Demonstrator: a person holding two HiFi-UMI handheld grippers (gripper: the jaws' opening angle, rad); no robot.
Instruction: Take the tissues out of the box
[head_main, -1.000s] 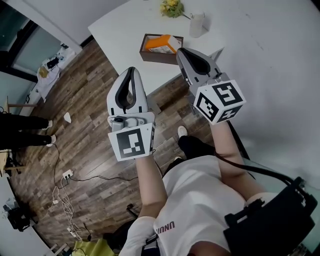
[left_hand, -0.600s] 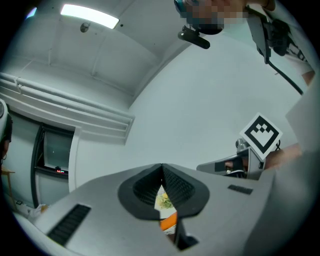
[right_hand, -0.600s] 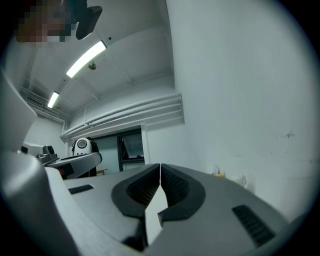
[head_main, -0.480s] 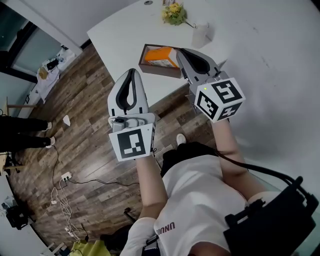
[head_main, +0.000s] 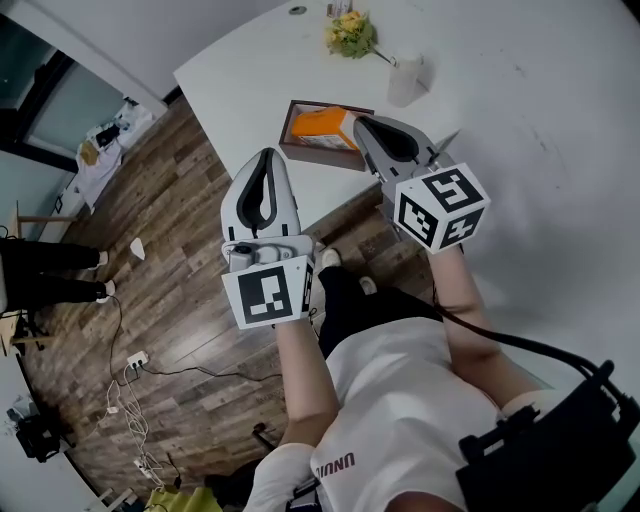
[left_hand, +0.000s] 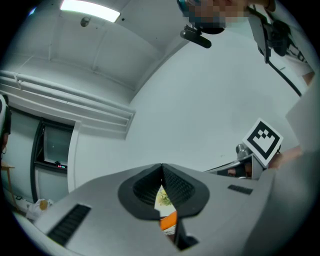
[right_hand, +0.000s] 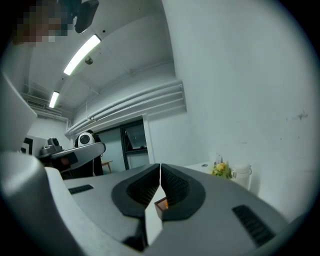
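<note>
A brown box (head_main: 310, 143) with an orange tissue pack (head_main: 325, 125) in it sits near the front edge of the white table (head_main: 520, 120). My right gripper (head_main: 363, 121) hovers at the box's right end, jaws shut and holding nothing. My left gripper (head_main: 264, 156) hangs over the wooden floor just short of the table edge, also shut and holding nothing. In the right gripper view the gripper (right_hand: 160, 166) has its jaws together, and the box (right_hand: 161, 204) shows small below the tips. In the left gripper view a bit of the orange pack (left_hand: 169, 220) shows below the closed tips of the gripper (left_hand: 162, 166).
A bunch of yellow flowers (head_main: 349, 34) and a white jug (head_main: 404, 80) stand on the table behind the box. The wooden floor (head_main: 170, 230) lies left of the table, with cables and a power strip (head_main: 133, 358). A person's legs (head_main: 50, 270) are at the far left.
The table and box have come closer to me and sit lower in the head view. Both grippers have stayed shut and kept their pose.
</note>
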